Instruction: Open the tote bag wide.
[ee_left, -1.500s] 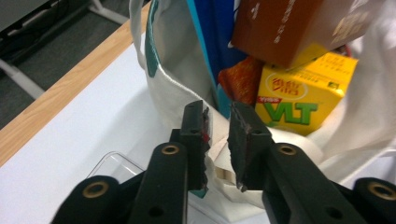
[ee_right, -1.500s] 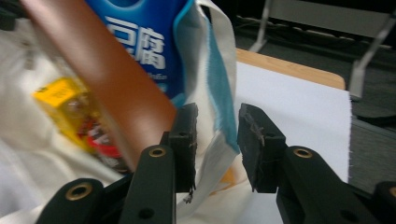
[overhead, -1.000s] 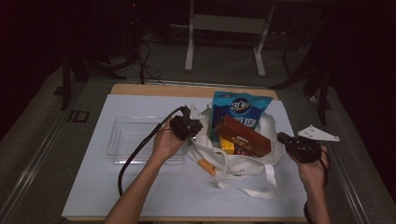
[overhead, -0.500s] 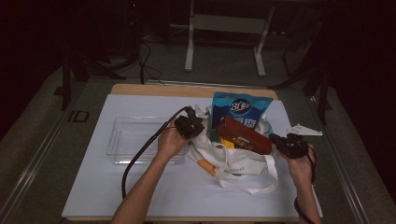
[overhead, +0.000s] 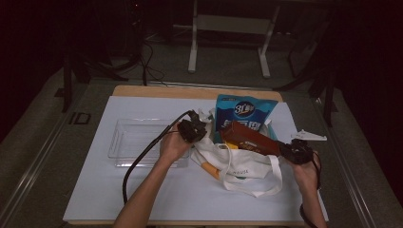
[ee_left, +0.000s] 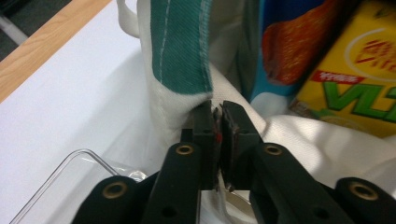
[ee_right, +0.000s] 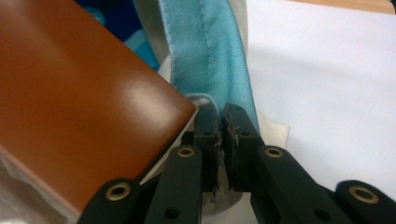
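A white tote bag (overhead: 237, 164) lies open in the middle of the white sheet. In it are a blue snack bag (overhead: 244, 114), a long brown box (overhead: 249, 138) and a yellow carton (ee_left: 355, 88). My left gripper (overhead: 192, 129) holds the bag's left rim. In the left gripper view its jaws (ee_left: 215, 108) have just been opening slightly, but they still pinch the white cloth beside the teal lining (ee_left: 182, 42). My right gripper (overhead: 295, 152) is at the bag's right rim. In its own view (ee_right: 220, 112) it is shut on the blue-lined edge, next to the brown box (ee_right: 70, 107).
A clear plastic tray (overhead: 138, 140) stands left of the bag, under the left hand's cable. The white sheet (overhead: 142, 194) covers a wooden board. Bare sheet lies in front of the bag. Stands and cables sit on the dark floor beyond the table.
The right hand has sunk and come slightly left with the bag's right rim. The left hand has stayed in place on the left rim.
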`<state>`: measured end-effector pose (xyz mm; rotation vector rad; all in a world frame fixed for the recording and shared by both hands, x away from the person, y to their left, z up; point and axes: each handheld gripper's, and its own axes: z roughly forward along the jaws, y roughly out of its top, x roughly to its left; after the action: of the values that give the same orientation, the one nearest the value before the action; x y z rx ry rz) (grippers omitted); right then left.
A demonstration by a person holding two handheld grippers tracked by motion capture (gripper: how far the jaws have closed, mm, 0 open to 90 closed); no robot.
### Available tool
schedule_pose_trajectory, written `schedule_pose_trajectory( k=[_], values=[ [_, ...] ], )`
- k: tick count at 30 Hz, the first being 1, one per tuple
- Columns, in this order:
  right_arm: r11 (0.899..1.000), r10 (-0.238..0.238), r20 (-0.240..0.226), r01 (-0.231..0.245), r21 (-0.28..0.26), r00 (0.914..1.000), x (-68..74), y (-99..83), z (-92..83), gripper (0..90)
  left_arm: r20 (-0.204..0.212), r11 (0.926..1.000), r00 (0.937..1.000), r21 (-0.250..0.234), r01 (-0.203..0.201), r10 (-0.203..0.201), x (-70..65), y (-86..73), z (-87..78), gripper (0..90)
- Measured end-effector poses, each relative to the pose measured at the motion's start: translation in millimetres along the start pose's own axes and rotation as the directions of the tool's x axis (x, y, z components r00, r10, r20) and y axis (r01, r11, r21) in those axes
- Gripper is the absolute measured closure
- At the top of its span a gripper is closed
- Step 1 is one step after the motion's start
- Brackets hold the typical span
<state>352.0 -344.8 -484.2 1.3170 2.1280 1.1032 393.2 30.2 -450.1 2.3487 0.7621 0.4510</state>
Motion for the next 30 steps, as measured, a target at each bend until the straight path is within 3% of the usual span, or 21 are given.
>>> schedule_pose_trajectory(
  k=[4, 12, 17, 20, 24, 28, 30],
  values=[
    [0.999, 0.024, -0.028, -0.025, -0.026, 0.9993, -3.2, -2.6, -5.5, 84.8, 0.002, 0.9994, 0.9999, -0.03, -0.016, 0.016, -3.7, 0.9, -12.6, 76.5],
    [0.999, 0.027, -0.037, -0.028, -0.034, 0.999, -4.0, -3.1, -10.2, 84.8, -0.01, 0.9924, 0.9987, -0.112, -0.05, 0.049, -15.2, 5.4, -41.9, 66.6],
    [0.999, 0.031, -0.043, -0.033, -0.039, 0.9986, -4.3, -3.8, -10.8, 84.8, 0.032, 0.9833, 0.9969, -0.17, -0.066, 0.072, -23.5, 8.6, -54.7, 63.9],
    [0.999, 0.033, -0.045, -0.035, -0.039, 0.9984, -4.5, -4.1, -11.0, 84.8, 0.082, 0.9774, 0.991, -0.192, -0.089, 0.106, -31.5, 10.5, -60.6, 63.9],
    [0.999, 0.033, -0.044, -0.035, -0.04, 0.9985, -4.4, -4.3, -11.0, 84.7, 0.149, 0.9692, 0.9808, -0.23, -0.089, 0.126, -40.2, 11.1, -64.7, 66.4],
    [0.998, 0.034, -0.046, -0.036, -0.042, 0.9984, -4.5, -4.6, -10.9, 84.8, 0.174, 0.969, 0.9724, -0.218, -0.116, 0.156, -51.6, 12.5, -58.5, 69.2],
    [0.998, 0.034, -0.047, -0.036, -0.042, 0.9983, -4.7, -4.7, -10.8, 84.8, 0.157, 0.9726, 0.9759, -0.2, -0.119, 0.152, -55.1, 12.3, -54.3, 72.9]
  ],
)
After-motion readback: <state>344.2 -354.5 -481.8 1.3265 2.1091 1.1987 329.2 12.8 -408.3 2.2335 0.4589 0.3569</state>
